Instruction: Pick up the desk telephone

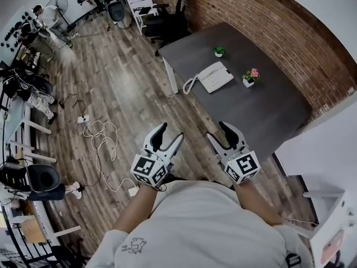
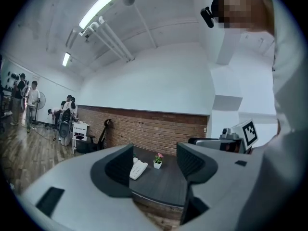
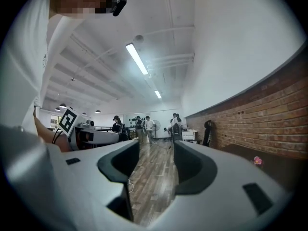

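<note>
A white desk telephone (image 1: 214, 76) with a coiled cord lies on the dark grey table (image 1: 262, 110) by the brick wall, well ahead of both grippers. In the left gripper view the telephone (image 2: 138, 169) shows far off between the open jaws. My left gripper (image 1: 168, 137) hangs over the wood floor, open and empty. To its right, my right gripper (image 1: 219, 132) is open too, near the table's front corner, holding nothing. The right gripper view looks down the room past the table.
Two small potted plants stand on the table, one green (image 1: 219, 51) and one with pink flowers (image 1: 250, 77). Cables and a power strip (image 1: 83, 119) lie on the floor at left. Office chairs (image 1: 167, 24) stand beyond the table. People stand at the far end (image 1: 47, 15).
</note>
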Demonstrator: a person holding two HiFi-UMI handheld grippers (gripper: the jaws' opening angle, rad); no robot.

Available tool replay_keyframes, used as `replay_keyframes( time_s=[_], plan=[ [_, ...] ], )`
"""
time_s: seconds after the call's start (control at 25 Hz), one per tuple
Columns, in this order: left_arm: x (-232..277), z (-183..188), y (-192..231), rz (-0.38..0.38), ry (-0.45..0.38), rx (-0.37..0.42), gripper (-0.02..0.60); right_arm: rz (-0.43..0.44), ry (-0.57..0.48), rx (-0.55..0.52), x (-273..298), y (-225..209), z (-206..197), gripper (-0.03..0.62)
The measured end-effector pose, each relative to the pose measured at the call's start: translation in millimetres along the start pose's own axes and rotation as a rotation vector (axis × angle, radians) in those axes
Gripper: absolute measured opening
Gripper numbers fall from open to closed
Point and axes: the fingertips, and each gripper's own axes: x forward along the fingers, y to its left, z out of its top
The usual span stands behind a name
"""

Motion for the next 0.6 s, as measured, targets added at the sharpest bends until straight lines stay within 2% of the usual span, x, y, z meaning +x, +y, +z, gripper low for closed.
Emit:
replay_keyframes(
  time_s=[0.24, 0.32, 0.48, 0.6],
  plan=[
    [21.7, -4.7, 17.3, -0.004, 0.012, -0.01, 0.29, -0.021, 0.011, 0.005, 17.6, -19.5, -6.1, 0.227],
    [30.7, -3.5, 26.7, -0.015, 0.016, -0.011, 0.291, -0.038, 0.016, 0.019, 26.6, -26.7, -8.9, 0.229],
    [50.1, 3.5, 44.4, -0.05, 0.014, 0.038, 0.293, -0.069, 0.024, 0.04, 50.8, -39.7, -14.4, 0.23],
    [66.9, 5.1, 66.0, -0.078, 0.016, 0.026, 0.295, -0.088, 0.031, 0.04, 75.7, -47.5, -16.2, 0.232]
  ],
)
